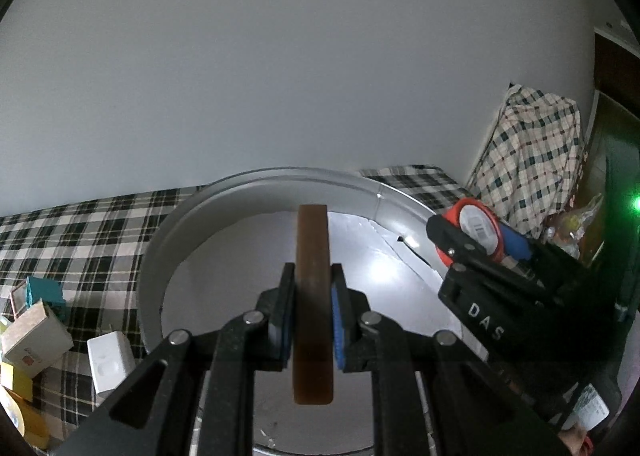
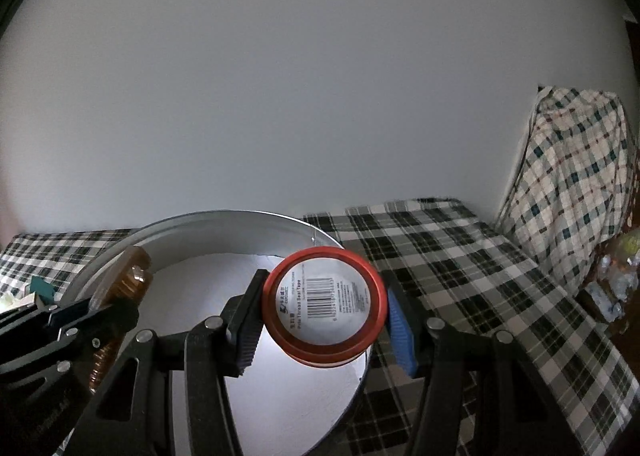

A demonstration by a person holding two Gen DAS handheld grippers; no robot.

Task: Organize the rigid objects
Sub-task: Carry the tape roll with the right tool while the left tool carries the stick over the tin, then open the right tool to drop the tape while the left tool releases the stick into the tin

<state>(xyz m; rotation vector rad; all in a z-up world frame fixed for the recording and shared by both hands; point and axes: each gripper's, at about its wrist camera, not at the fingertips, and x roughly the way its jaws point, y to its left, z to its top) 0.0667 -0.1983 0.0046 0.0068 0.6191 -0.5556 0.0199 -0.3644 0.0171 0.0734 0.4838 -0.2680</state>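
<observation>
Left wrist: jaws clamp brown roll (image 1: 313,296); right jaws grip red spool (image 2: 326,308).

A surface (image 2: 460,256) covered in a black, white and grey checked cloth runs along the foot of a pale wall. A wide, round metal pan (image 1: 168,240) with a low rim sits on it, filling the lower centre of both views. At the lower left of the left wrist view, several small boxes lie together on the cloth: a white box (image 1: 110,366), a beige box (image 1: 36,336), a teal box (image 1: 44,292) and a yellow box (image 1: 16,376).
</observation>
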